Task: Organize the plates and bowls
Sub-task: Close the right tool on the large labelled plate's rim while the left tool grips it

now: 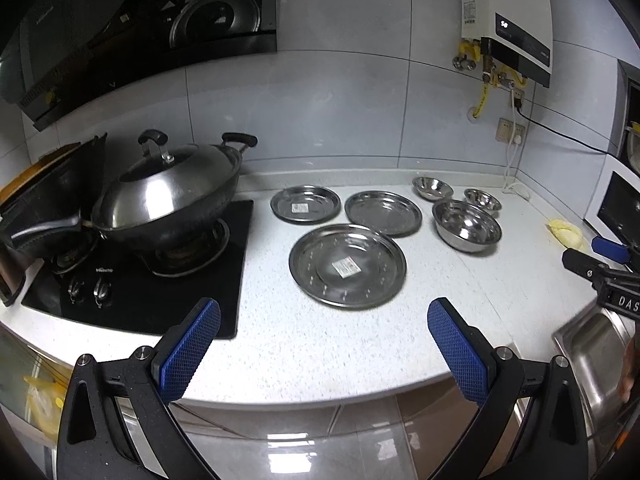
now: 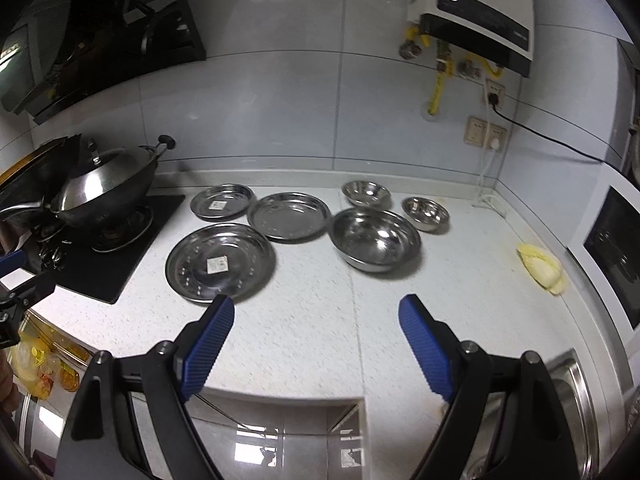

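**Q:** Left wrist view: which step do I have in hand?

**A:** None begun, I judge. Three plates and three bowls lie separately on the counter [image 1: 360, 360]: large plate [image 1: 347, 266] nearest, medium plate [image 1: 383, 213] and small plate [image 1: 305, 204] behind it, large bowl [image 1: 466, 225] to their right, two small bowls [image 1: 432, 188] [image 1: 482, 199] at the back.

**Q:** What does my next move call for?

**A:** Probably nesting by size; a thin steel rim needs a low, edge-on approach.

**Q:** And the tongs?

**A:** Left tongs [image 1: 324, 336] spread wide, holding and touching nothing, above the counter's front edge. Right tongs [image 2: 316, 332] likewise wide apart and empty, short of the large plate [image 2: 221, 262] and large bowl [image 2: 375, 239].
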Motion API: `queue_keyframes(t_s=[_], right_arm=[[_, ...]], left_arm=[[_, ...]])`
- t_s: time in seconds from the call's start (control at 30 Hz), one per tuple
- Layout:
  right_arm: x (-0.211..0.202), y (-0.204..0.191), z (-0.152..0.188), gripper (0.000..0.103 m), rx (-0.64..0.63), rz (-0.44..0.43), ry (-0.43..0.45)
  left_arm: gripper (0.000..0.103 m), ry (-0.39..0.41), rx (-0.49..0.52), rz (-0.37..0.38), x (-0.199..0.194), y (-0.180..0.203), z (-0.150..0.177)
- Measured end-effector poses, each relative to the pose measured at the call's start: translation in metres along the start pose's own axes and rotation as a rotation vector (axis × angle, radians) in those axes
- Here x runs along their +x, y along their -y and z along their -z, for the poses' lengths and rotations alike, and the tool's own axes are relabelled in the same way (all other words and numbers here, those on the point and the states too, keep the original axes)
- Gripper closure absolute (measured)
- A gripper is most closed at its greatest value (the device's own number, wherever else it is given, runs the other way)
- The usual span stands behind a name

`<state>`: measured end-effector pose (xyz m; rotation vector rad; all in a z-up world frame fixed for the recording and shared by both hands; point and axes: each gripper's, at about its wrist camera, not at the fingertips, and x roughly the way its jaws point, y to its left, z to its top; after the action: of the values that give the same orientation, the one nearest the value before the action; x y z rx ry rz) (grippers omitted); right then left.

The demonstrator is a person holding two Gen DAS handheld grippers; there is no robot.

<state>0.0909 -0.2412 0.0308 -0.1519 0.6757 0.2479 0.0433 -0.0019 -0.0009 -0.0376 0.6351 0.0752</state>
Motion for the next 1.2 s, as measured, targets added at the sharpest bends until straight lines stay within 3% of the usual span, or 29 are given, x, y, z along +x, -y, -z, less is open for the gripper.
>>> queue_keyframes(t_s=[0.17,0.3,0.5,0.57,0.67,0.87,1.2], right_arm=[[0.025,-0.017,-0.009,0.018,-0.017,-0.035,0.028],[0.048,-0.028,-0.016,0.018,-0.023,-0.053,0.044],[0.098,-0.044,-0.021,0.018,-0.019,-0.079,-0.01],[0.115,-0.047,-0.022,0.018,-0.012,-0.098,-0.046],[0.151,-0.055,-0.026,0.018,-0.006,-0.136,-0.136],[0.216,-0.069,-0.026,0.019,0.004,-0.171,-0.302],[0.277,-0.08,-0.025,0.019,0.022,-0.169,-0.414]], left_arm=[[0.001,0.039,-0.023,-0.038,0.011,0.006,-0.01],[0.001,0.089,-0.043,-0.12,0.025,0.01,-0.019],[0.001,0.103,-0.067,-0.205,0.063,0.012,-0.023],[0.001,0.069,-0.08,-0.216,0.081,0.01,-0.025],[0.001,-0.034,-0.115,-0.173,0.114,0.005,-0.028],[0.002,-0.283,-0.154,-0.147,0.191,-0.01,-0.032],[0.002,-0.421,-0.145,-0.189,0.262,-0.029,-0.023]])
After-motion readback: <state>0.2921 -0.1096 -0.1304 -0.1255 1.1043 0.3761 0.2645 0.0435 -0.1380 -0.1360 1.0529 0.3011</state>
